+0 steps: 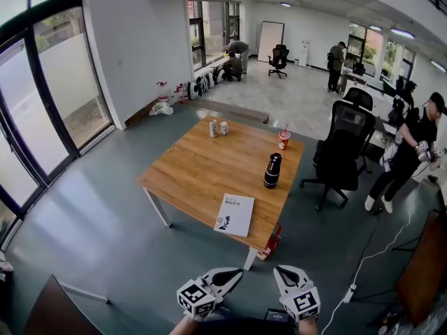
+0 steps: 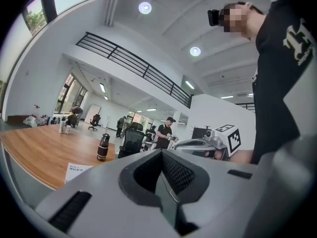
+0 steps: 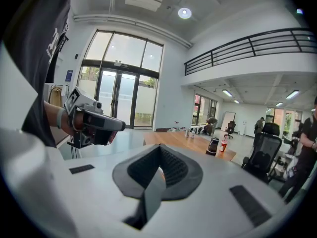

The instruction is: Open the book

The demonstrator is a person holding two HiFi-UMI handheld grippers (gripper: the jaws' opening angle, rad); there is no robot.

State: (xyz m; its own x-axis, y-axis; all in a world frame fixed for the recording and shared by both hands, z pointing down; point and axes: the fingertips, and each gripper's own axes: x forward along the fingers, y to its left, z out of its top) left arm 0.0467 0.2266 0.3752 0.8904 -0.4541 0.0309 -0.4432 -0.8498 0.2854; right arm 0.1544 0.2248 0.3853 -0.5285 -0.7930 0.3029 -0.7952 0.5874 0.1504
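Left gripper (image 1: 239, 273), right gripper (image 1: 278, 270), both closed, floor (image 1: 140, 271) gap before table (image 1: 195, 187) edge

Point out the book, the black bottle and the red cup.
book (image 1: 235, 215): head view, middle of its white cover.
black bottle (image 1: 272, 173): head view, its body.
red cup (image 1: 284, 141): head view, its side.

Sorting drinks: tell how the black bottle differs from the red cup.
The bottle is taller and black; the cup is shorter and red. The bottle stands nearer the book; the cup sits by the far edge of the table. Both stand upright.
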